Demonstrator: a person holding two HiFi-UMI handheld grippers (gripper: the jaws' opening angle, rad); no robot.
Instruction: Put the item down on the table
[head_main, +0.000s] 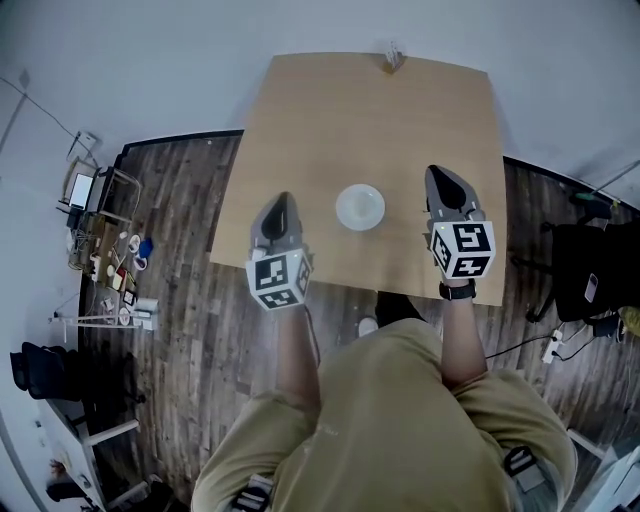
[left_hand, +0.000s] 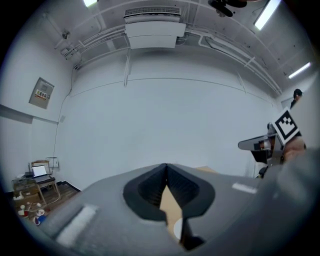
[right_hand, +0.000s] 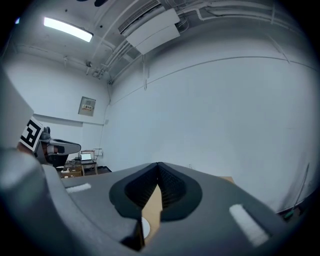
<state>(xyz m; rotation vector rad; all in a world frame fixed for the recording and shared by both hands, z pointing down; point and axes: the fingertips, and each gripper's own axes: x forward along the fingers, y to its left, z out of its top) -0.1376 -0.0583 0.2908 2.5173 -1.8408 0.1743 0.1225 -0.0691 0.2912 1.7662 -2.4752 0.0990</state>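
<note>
Bowl (head_main: 360, 207) on table (head_main: 300, 120) | left claw (head_main: 283, 199) | right claw (head_main: 438, 173) (both closed, marker cubes)

Open tabletop (head_main: 330, 110) around white bowl (head_main: 360, 207)

Wooden table (head_main: 300, 120), white bowl (head_main: 360, 207) near its front, small object (head_main: 391, 56) at far edge

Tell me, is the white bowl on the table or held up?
On the table. The white bowl sits between the left hand-held gripper and right hand-held gripper, touching neither; both are shut, empty.
</note>
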